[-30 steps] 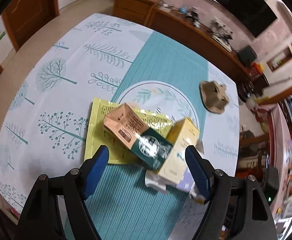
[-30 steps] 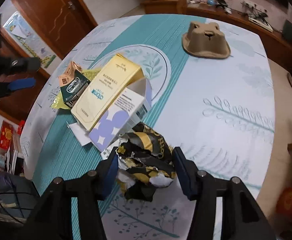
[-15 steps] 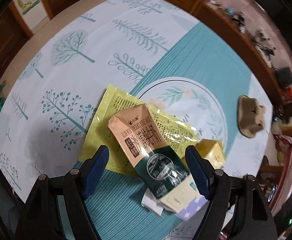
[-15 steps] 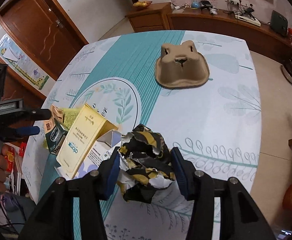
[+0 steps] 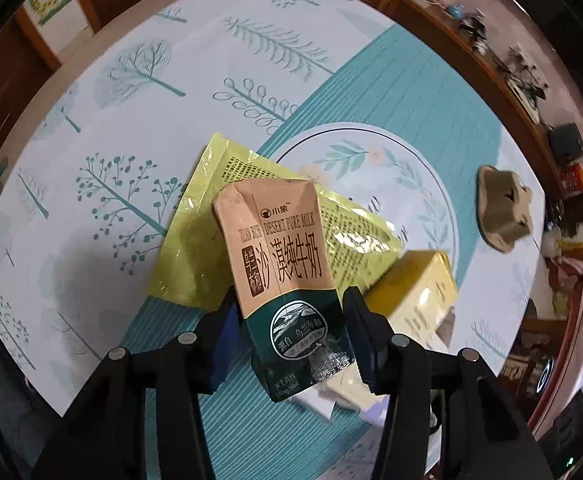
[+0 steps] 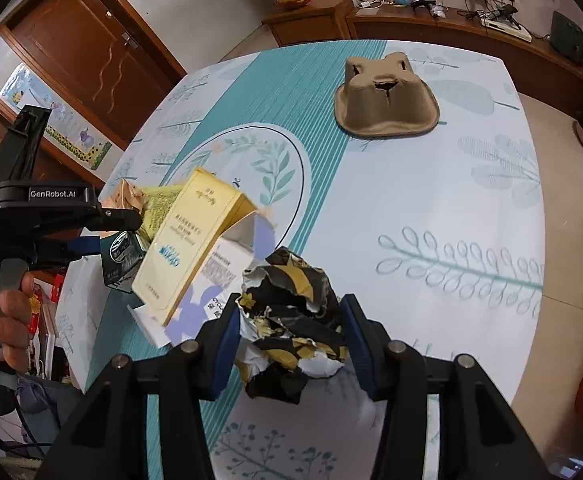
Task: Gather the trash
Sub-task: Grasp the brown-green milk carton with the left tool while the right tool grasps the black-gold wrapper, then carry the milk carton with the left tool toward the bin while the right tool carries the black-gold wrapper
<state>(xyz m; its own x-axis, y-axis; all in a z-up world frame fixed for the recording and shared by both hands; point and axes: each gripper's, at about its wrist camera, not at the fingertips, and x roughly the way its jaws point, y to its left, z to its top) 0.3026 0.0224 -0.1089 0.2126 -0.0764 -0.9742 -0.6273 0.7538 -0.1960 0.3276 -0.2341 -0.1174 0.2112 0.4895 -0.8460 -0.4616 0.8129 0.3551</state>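
Two jaws pinch: waxy milk carton (image 5: 287,280), crumpled foil wrapper (image 6: 291,320).

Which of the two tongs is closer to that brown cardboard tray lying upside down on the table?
The right. The right tongs, clamped on a crumpled wrapper, face the cardboard tray across bare tablecloth. The left tongs, closing around a milk carton, sit beyond the pile, farther off.

A home living or dining room: a table with a printed tablecloth (image 6: 471,184), wooden doors (image 6: 91,52), a low sideboard (image 6: 431,28) with chargers.
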